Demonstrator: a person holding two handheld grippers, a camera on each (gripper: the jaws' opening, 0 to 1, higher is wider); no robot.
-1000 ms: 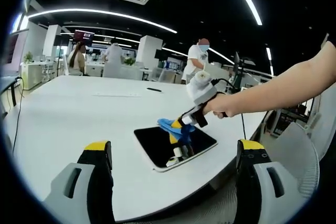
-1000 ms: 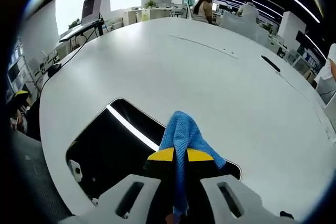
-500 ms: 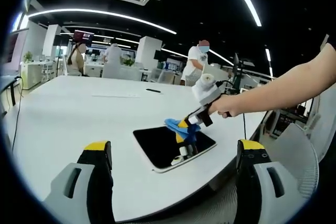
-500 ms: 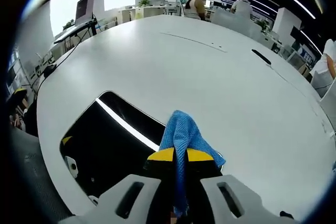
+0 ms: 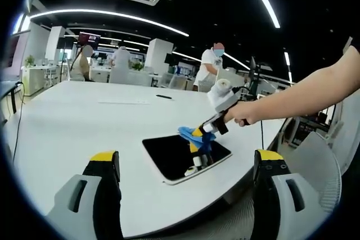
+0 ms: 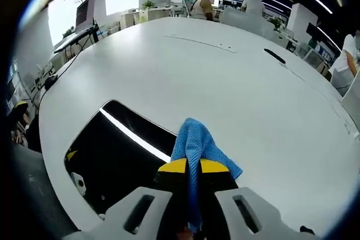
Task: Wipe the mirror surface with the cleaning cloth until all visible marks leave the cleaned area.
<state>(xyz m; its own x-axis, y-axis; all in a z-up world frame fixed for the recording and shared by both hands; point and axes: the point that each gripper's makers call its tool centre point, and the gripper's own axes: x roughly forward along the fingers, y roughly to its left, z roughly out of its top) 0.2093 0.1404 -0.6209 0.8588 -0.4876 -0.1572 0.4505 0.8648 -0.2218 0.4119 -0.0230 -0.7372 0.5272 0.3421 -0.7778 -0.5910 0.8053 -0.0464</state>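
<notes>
Right gripper clamped tight on a blue cloth, folds sticking out past the yellow tips. Same tool visible in the left gripper view, out at the end of a bare arm, tipped down over the far right corner of the mirror. Hard to call whether the cloth is actually pressing on the glass or just hovering right above it; looks very close either way.

Mirror: dark rounded rectangle lying flat on the white table, near the table's closest edge. From the right gripper's own camera, nearly all of the glass spreads out to the left of the cloth, with one long bright reflected strip running diagonally across it. So the unwiped stretch sits left of the cloth, and probably the next pass wants to sweep that way along the mirror's long side. No marks readable on the glass at this size, so no telling how much cleaning is left.

Left gripper spread wide, holding nothing, parked back toward the near table edge, well apart from the mirror. Right one clearly the nearer and the one doing the job. Worth watching: mirror unheld, could slide under a sideways push.
</notes>
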